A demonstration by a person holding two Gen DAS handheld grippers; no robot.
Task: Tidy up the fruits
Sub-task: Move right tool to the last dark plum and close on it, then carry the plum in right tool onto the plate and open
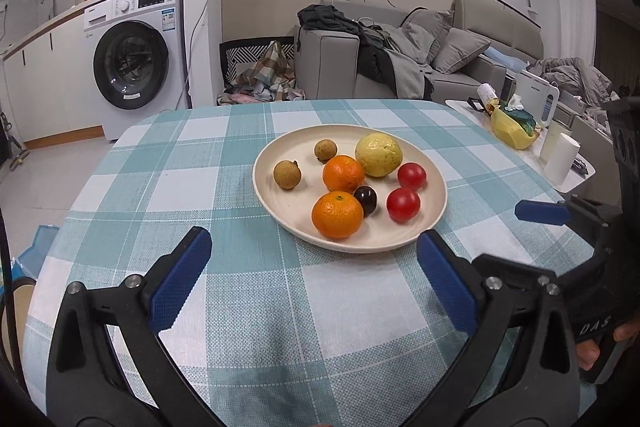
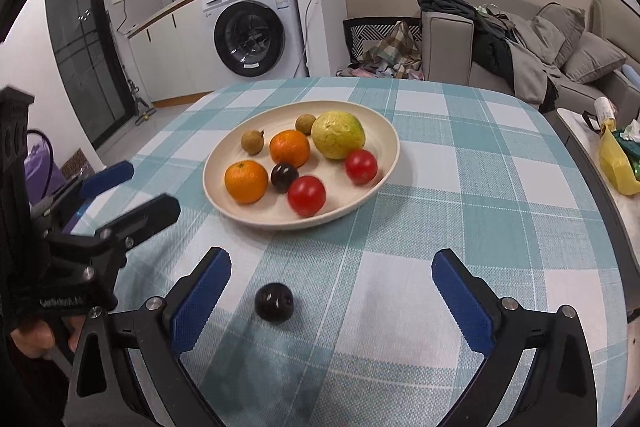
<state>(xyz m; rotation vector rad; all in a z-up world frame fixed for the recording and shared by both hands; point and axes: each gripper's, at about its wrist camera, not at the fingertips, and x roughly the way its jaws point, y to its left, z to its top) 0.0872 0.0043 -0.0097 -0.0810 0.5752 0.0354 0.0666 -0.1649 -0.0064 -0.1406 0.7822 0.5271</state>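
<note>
A cream plate [image 1: 294, 147] sits mid-table on the checked cloth and holds two oranges [image 1: 337, 214], two red tomatoes [image 1: 403, 204], a dark plum [image 1: 365, 199], two brown longans [image 1: 287, 174] and a yellow-green guava [image 1: 378, 155]. My left gripper [image 1: 314, 235] stands open just short of the plate's near rim, with nothing between its fingers. In the right wrist view a second dark plum [image 2: 274, 302] lies on the cloth in front of the plate [image 2: 380, 135]. My right gripper [image 2: 331, 259] is open around that plum, with neither pad touching it.
A side table [image 1: 576, 175] at the right carries a white cup, a yellow bag and a white appliance. Beyond the table stand a grey sofa [image 1: 400, 59] with clothes and a washing machine [image 1: 132, 59]. My left gripper [image 2: 140, 187] shows at the left of the right wrist view.
</note>
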